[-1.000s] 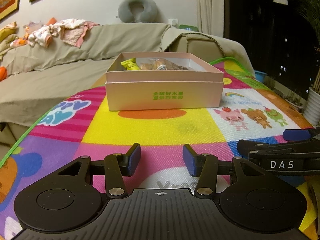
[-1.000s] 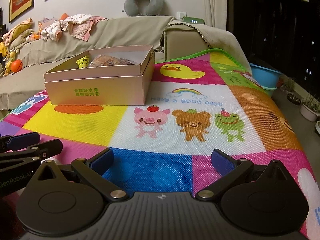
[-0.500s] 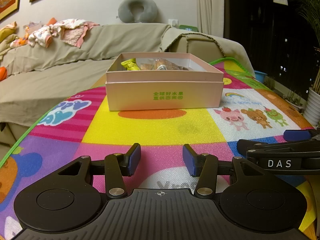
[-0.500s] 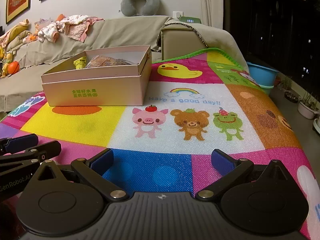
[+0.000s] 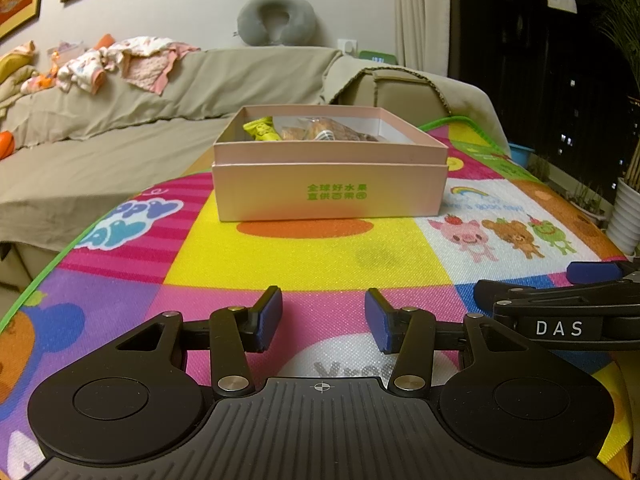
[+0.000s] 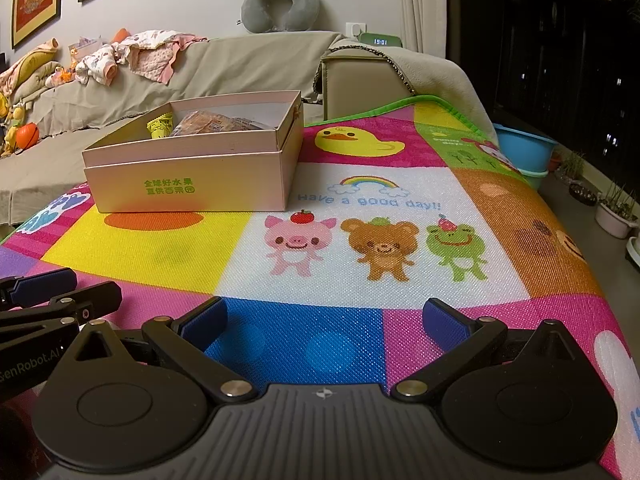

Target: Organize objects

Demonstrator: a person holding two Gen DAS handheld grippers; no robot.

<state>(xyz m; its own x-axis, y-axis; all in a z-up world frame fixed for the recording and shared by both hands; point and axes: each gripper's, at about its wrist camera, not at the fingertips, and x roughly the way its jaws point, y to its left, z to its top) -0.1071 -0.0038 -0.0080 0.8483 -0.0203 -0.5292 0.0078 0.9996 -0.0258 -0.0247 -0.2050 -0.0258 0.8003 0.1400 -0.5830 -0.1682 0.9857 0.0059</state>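
While both tools hung low over the play mat, this was how the room stood.

Left tongs (image 5: 322,318): jaws apart by a modest gap, nothing between the blue pads, aimed straight at the box.

Right tongs (image 6: 325,318): jaws spread wide, empty, set just beside the left tool and pointed more toward the cartoon animals on the mat.

Pink box (image 5: 329,168): sat open on the play mat (image 5: 280,264), well ahead of both tools, its near wall facing the left camera and one corner turned toward the right camera. An upper rim overlapped the lower body, as though one shell was nested in another.

Contents: a yellow-green packet (image 5: 262,130) stood at the left end; wrapped snacks (image 6: 208,122) lay beside it. I could not tell how full the box was beyond that.

Loose items: none showed on the mat, so the sorting looked close to done, or only the box was left to deal with.

Handling, my guess: thin cardboard, light, stiff along the edges but easy to dent mid-wall. A pinch over the near rim close to a corner seemed safest; the nested shells might slide apart if lifted by the top one alone. The packets looked crinkly and crushable.

Backdrop: a covered sofa (image 5: 120,120) with a grey neck pillow (image 5: 276,14) on top.
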